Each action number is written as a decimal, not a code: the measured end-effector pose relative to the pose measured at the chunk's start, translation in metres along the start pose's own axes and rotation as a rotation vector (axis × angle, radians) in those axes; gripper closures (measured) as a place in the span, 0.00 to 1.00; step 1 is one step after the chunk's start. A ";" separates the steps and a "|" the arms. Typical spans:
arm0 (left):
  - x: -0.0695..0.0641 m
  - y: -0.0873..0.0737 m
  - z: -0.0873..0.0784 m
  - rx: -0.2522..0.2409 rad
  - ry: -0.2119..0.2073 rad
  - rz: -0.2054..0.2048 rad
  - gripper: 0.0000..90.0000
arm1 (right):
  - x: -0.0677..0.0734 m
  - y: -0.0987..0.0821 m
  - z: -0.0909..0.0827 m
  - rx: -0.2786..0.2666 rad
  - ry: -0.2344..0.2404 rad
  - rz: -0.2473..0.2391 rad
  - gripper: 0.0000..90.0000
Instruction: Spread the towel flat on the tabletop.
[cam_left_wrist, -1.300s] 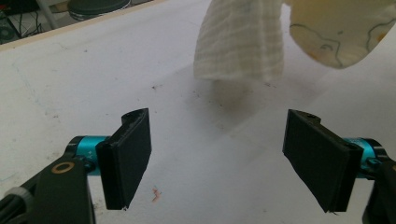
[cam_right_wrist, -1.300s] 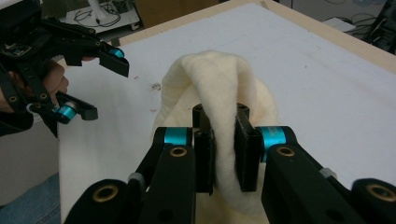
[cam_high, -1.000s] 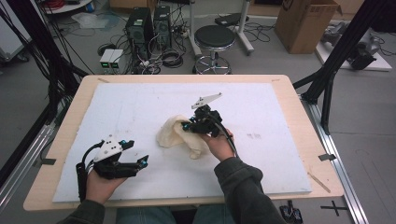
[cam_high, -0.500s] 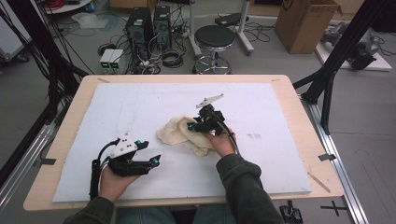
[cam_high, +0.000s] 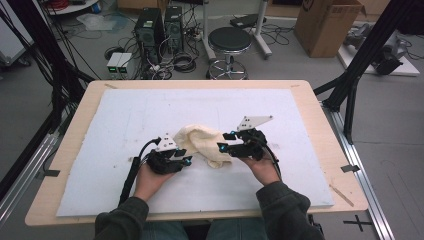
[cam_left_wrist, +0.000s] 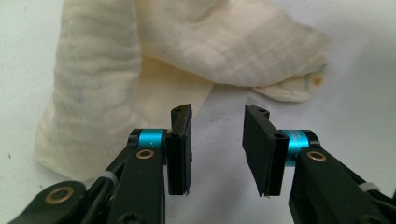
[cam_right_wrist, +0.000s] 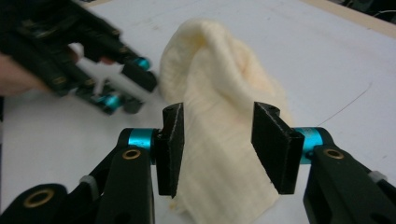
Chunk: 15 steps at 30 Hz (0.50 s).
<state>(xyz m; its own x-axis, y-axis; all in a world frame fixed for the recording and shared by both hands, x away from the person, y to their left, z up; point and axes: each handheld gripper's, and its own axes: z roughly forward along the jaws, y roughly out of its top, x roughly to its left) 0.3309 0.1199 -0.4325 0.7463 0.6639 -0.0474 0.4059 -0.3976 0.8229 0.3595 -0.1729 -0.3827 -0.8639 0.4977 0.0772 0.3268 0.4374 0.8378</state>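
High view: both hand-held grippers flank the cream cloth (cam_high: 205, 145) mid-surface (cam_high: 300, 120). The left hand-held gripper (cam_left_wrist: 217, 149) has just been closing, jaws half apart on bare surface, cloth at its 11 o'clock. The right hand-held gripper (cam_right_wrist: 217, 149) has just been opening, jaws half apart, cloth between them, not pinched.

blurred: left gripper (cam_right_wrist: 105, 88) | cut off: cloth (cam_left_wrist: 140, 60) top

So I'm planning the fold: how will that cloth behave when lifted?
The cloth lies crumpled in soft folds, so it will probably droop. Its thin gauzy weave suggests it is light. A push would likely bunch it rather than slide it.
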 end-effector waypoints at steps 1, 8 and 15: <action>0.002 0.002 0.004 0.015 0.003 0.000 0.70 | 0.002 -0.004 0.001 0.008 0.004 -0.008 0.62; 0.012 0.009 0.021 0.091 0.019 -0.018 0.72 | 0.004 -0.027 0.030 0.114 0.022 -0.027 0.65; 0.013 0.009 0.027 0.113 0.054 0.019 0.83 | 0.002 -0.030 0.047 0.181 -0.006 -0.059 0.79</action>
<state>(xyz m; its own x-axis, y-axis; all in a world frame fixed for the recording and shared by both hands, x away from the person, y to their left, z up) 0.3589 0.1078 -0.4409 0.7260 0.6877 0.0005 0.4515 -0.4771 0.7540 0.3662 -0.1499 -0.4332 -0.8815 0.4714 0.0268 0.3397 0.5937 0.7295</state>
